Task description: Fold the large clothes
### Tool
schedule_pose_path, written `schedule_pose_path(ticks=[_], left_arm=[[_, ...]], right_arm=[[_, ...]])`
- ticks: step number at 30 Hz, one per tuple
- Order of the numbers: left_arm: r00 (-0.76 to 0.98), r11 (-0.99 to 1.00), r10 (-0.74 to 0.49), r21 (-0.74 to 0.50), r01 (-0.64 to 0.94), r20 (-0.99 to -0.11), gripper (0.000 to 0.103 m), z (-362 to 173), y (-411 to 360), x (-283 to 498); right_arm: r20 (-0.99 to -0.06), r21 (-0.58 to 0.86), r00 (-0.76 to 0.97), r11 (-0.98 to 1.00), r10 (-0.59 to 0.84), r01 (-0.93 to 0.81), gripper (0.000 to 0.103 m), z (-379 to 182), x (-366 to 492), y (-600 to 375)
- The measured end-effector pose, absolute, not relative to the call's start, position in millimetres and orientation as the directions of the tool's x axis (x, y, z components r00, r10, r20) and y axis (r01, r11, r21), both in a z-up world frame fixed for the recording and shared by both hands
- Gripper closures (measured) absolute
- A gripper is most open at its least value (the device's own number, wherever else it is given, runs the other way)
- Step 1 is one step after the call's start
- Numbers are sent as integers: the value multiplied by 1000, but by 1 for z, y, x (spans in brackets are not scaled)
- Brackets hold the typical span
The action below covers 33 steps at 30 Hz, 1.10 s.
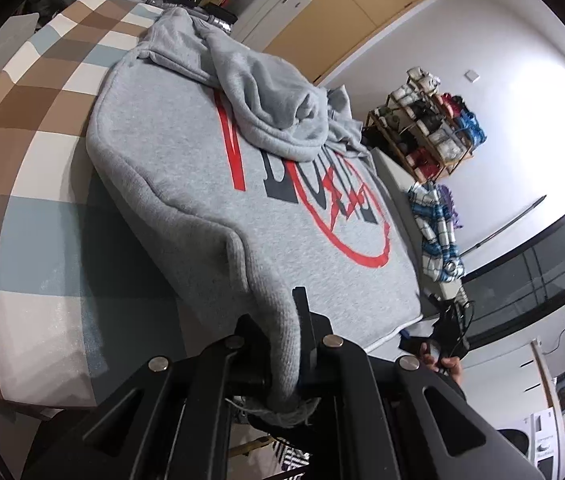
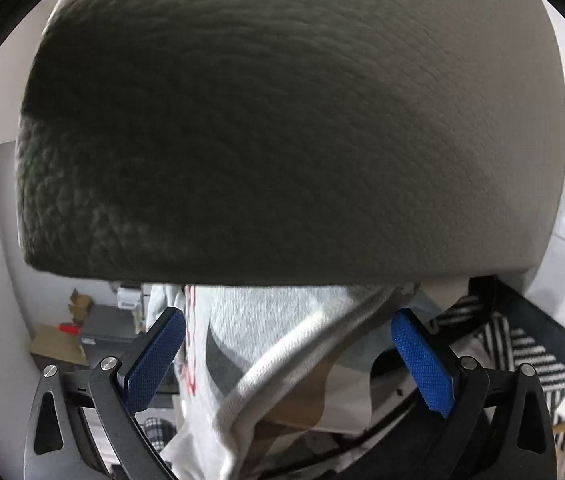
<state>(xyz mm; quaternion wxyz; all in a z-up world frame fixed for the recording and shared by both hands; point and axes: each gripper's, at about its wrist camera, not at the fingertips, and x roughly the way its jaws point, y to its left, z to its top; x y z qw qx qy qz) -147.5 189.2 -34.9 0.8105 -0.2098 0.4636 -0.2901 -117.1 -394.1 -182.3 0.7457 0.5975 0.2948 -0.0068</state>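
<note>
Bedding in brown, white and pale-blue checks (image 1: 30,168) carries the grey hoodie (image 1: 210,168), which lies spread flat across it with its printed side up. Its long axis runs from the ribbed hem at the near edge away to the bunched hood (image 1: 266,108), which is heaped on the upper chest and covers the top of the red and dark lettering; a red ring print (image 1: 346,220) sits lower on the body.

At the near corner, the left gripper (image 1: 286,344) is clenched on the ribbed hem (image 1: 278,352), which is pinched between its black fingers and hangs through them in a fold.

In the right wrist view, a padded leather-look surface (image 2: 282,120) fills most of the frame. Below it the right gripper (image 2: 286,364) stands wide apart, its blue pads (image 2: 422,364) touching nothing, though a white corded edge of fabric (image 2: 282,360) passes loosely between them.
</note>
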Motion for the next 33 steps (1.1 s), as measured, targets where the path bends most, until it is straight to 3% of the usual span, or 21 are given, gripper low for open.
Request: schedule_pose_path(ticks=[4, 7, 9, 13, 15, 16, 23, 28, 33], left_arm=[[403, 759, -650, -583, 291, -645, 100, -35, 186, -150], [397, 760, -648, -582, 289, -649, 100, -36, 187, -149], [398, 764, -643, -579, 283, -654, 100, -37, 186, -148], [397, 766, -641, -574, 288, -657, 100, -36, 186, -150], [391, 772, -635, -570, 282, -666, 100, -37, 185, -149], [389, 772, -634, -570, 281, -668, 100, -38, 185, -149], [394, 794, -605, -555, 247, -691, 100, -42, 186, -146], [393, 826, -562, -516, 227, -728, 100, -46, 186, -144], [410, 854, -517, -487, 183, -751, 99, -47, 190, -143]], right_arm=[[-351, 922, 872, 288, 342, 258, 2, -167, -119, -393], [-289, 948, 903, 227, 319, 223, 15, -161, -128, -395], [-295, 944, 896, 245, 333, 220, 41, -155, -128, -393], [-354, 901, 883, 365, 307, 234, 61, -141, -132, -389], [-401, 870, 876, 409, 266, 274, 84, -140, -133, -388], [-437, 846, 867, 438, 241, 305, 84, -140, -133, -387], [-388, 853, 896, 452, 217, 260, 94, -141, -136, -381], [-318, 797, 920, 591, 231, 127, 95, -105, -138, -361], [-344, 696, 907, 714, 243, 73, 95, -70, -127, -348]])
